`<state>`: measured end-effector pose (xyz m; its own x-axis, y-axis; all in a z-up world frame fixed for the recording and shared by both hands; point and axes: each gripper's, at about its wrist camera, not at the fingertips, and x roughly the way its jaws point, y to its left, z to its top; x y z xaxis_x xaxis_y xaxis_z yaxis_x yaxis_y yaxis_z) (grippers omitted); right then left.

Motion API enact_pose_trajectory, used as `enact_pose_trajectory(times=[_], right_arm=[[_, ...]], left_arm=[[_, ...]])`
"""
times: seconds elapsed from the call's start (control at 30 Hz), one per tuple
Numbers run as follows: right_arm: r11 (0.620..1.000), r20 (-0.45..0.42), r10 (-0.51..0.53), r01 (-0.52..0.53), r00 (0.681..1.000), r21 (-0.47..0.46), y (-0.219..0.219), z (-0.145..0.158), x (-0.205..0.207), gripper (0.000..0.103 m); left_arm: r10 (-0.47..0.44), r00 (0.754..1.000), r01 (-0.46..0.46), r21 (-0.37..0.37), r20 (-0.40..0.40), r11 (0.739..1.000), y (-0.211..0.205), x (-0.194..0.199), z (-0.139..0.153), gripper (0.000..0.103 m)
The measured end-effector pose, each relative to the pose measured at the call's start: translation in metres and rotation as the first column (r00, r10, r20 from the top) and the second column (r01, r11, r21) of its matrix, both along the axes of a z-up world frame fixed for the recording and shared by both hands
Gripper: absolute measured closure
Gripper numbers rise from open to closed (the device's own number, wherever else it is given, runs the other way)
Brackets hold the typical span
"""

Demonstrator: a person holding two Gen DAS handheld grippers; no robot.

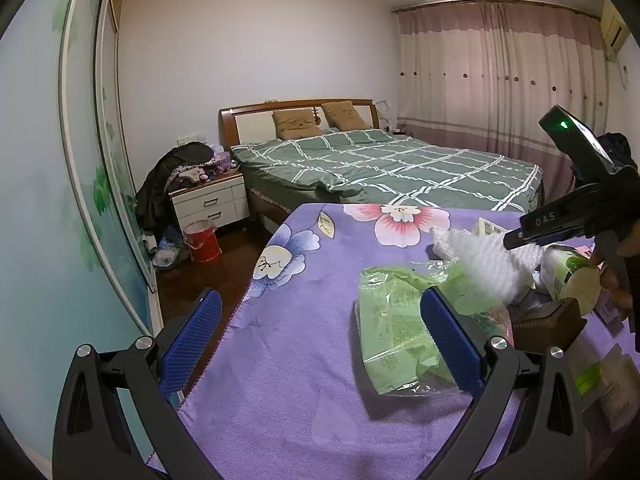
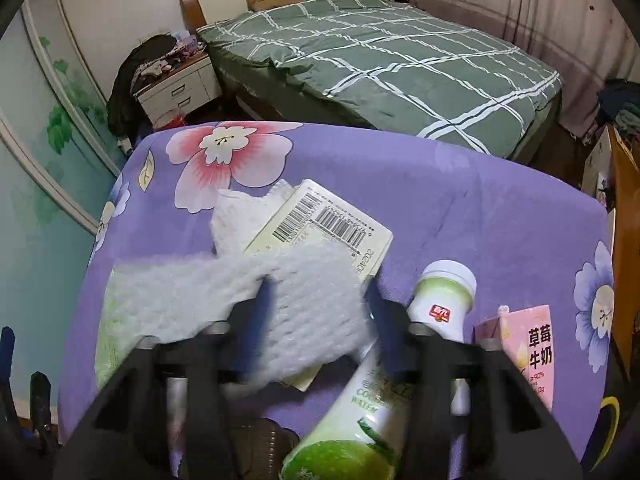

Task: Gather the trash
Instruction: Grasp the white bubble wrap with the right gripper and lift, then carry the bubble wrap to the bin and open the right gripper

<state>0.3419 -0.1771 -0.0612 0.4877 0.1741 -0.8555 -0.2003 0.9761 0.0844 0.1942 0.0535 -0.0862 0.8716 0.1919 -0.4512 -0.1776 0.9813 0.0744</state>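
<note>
On the purple flowered tablecloth (image 1: 288, 380) a green plastic wrapper (image 1: 392, 328) lies just beyond my left gripper (image 1: 326, 340), which is open and empty. My right gripper (image 2: 320, 300) hangs over a white bubble-wrap sheet (image 2: 312, 308). Its fingers stand apart and the sheet spreads between them and past the left one, unpinched. Under the sheet lie a barcoded box (image 2: 320, 224) and a white paper towel (image 2: 236, 216). A green-and-white bottle (image 2: 360, 404), a small white bottle (image 2: 444, 300) and a pink milk carton (image 2: 528, 344) are beside it. In the left wrist view the right gripper (image 1: 516, 240) is over the bubble wrap (image 1: 488, 264).
A brown box (image 1: 548, 320) sits by the bottle at the table's right. Beyond the table are a bed with a green checked cover (image 1: 384, 164), a cluttered white nightstand (image 1: 210, 200) and a red bucket (image 1: 202, 242) on the dark floor. Sliding wardrobe doors (image 1: 80, 184) line the left wall.
</note>
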Motion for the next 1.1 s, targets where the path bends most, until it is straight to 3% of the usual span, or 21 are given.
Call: enact_pose_trajectory(times=[0.03, 0.07, 0.5, 0.7, 1.1], right_arm=[[1.0, 0.019, -0.001, 0.002, 1.0, -0.028, 0.002, 0.002, -0.002, 0.091], [0.999, 0.031, 0.001, 0.0, 1.0, -0.039, 0.003, 0.005, -0.003, 0.098], [0.998, 0.142, -0.027, 0.019, 0.99, 0.062, -0.03, 0.049, -0.04, 0.098], [0.989, 0.229, -0.107, 0.079, 0.968, 0.126, -0.073, 0.077, -0.081, 0.098], [0.925, 0.334, -0.37, 0.312, 0.867, 0.215, -0.195, 0.097, -0.183, 0.098]], left_arm=[[0.0, 1.0, 0.0, 0.002, -0.001, 1.0, 0.0, 0.0, 0.0, 0.005], [0.001, 1.0, -0.001, 0.003, -0.001, 1.0, -0.001, -0.001, -0.001, 0.005], [0.004, 1.0, -0.004, 0.006, -0.002, 1.0, 0.0, 0.0, -0.002, 0.005], [0.002, 1.0, -0.002, 0.006, -0.003, 1.0, 0.0, 0.0, -0.002, 0.005], [-0.018, 1.0, 0.018, 0.021, -0.002, 1.0, -0.008, -0.002, -0.001, 0.005]])
